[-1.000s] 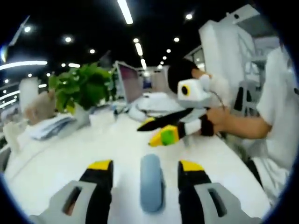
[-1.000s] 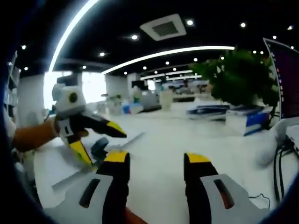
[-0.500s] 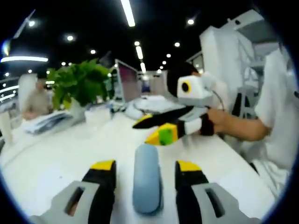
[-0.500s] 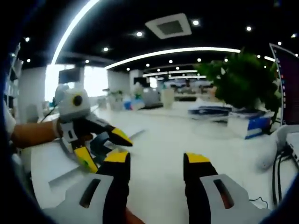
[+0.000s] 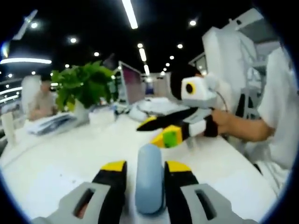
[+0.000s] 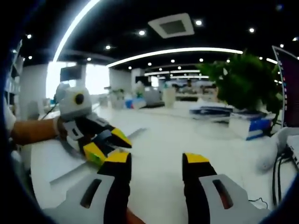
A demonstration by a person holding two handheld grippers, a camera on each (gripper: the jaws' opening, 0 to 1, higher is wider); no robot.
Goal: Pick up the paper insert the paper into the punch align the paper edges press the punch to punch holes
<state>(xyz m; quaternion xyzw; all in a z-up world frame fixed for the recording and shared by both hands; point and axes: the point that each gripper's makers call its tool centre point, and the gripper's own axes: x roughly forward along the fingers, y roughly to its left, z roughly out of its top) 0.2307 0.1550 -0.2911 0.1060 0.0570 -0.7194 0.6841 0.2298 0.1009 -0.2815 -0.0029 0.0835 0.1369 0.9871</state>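
Note:
A blue-grey punch point(image 5: 149, 179) lies on the white table point(image 5: 70, 154), and its rounded handle sits between my left gripper's point(image 5: 145, 168) yellow-tipped jaws, which have closed in on its sides. In the right gripper view the left gripper point(image 6: 106, 143) comes in from the left, held by a hand, with the punch point(image 6: 103, 138) between its jaws. A white sheet of paper point(image 6: 56, 165) lies flat under and beside it. My right gripper point(image 6: 154, 161) stands open over bare table. It also hangs open in the left gripper view as the right gripper point(image 5: 158, 130), just beyond the punch.
A potted plant point(image 5: 84, 86) and a monitor point(image 5: 131, 81) stand at the table's far side, with paper stacks point(image 5: 46, 123) to the left. A person's arm and white sleeve point(image 5: 275, 107) come in from the right. A blue-and-white box point(image 6: 247, 123) and cables point(image 6: 280, 172) lie to the right.
My left gripper's jaws have drawn together onto the punch handle. The right gripper has stayed open and almost still.

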